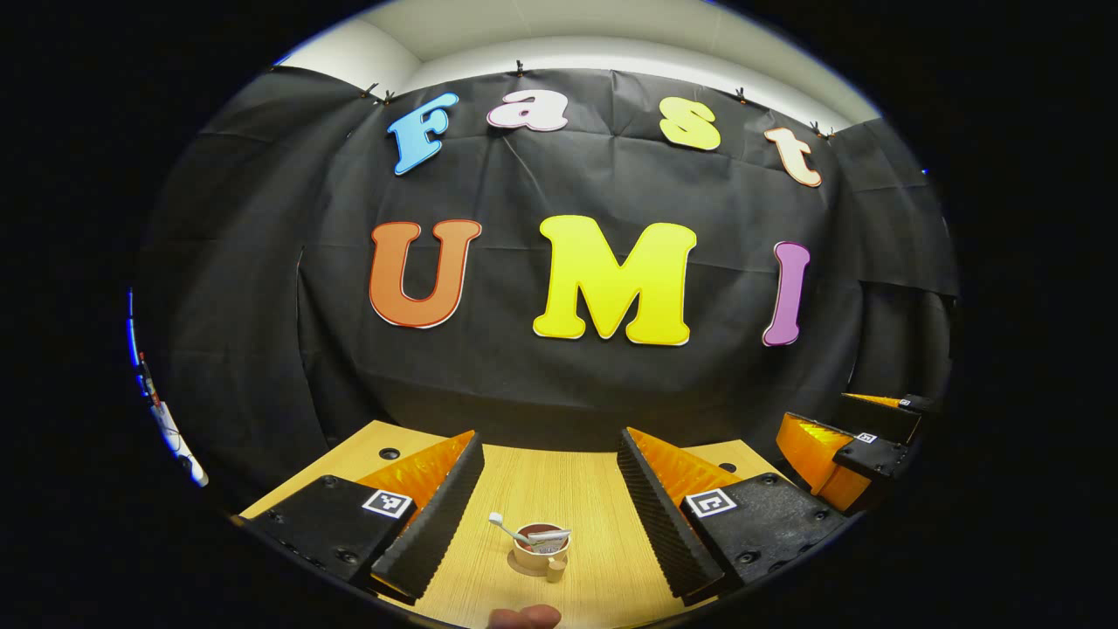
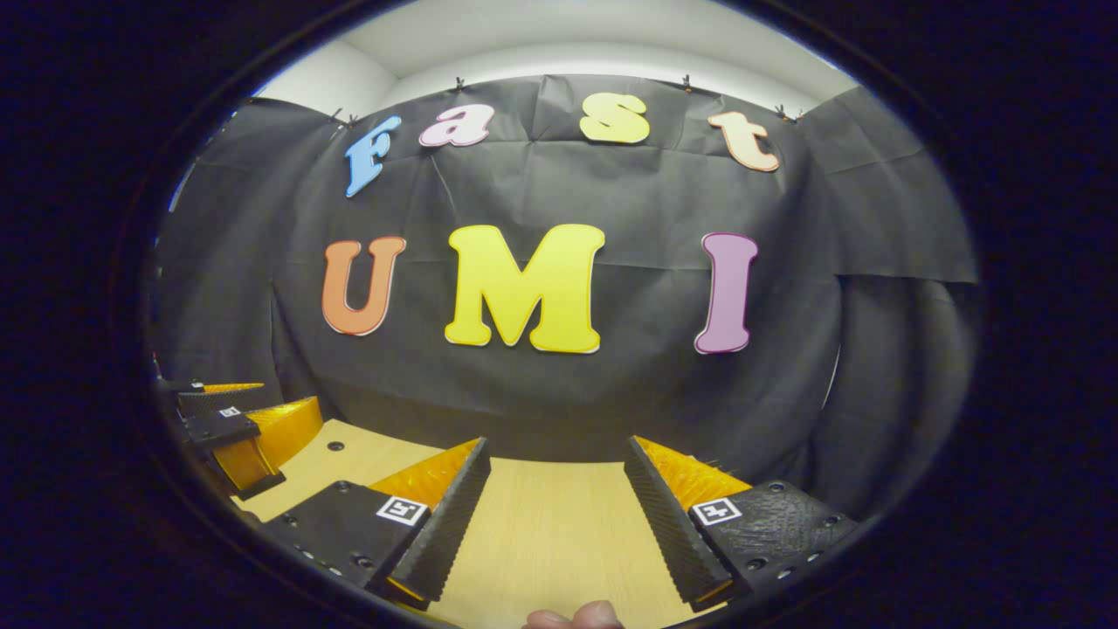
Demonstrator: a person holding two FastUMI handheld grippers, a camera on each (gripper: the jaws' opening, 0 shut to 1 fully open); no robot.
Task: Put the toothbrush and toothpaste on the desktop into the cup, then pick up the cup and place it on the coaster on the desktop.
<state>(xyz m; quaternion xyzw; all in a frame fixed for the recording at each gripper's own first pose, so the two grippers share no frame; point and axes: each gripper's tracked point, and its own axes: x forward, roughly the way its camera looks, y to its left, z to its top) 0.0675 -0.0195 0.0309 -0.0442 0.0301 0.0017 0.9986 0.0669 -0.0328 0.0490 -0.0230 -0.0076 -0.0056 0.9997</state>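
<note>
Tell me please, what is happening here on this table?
A person holds two tools above a wooden table. The left tool is open and holds nothing; below it stands a cup with a toothbrush and what looks like the toothpaste in it. The cup seems to sit on a round coaster, with a small cap-like piece beside it. The right tool is also open, over bare wood.

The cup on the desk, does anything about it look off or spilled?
Nothing stands out. The cup stands upright on the desk between the open left gripper fingers, with the toothbrush leaning out of it. No spill shows.
</note>
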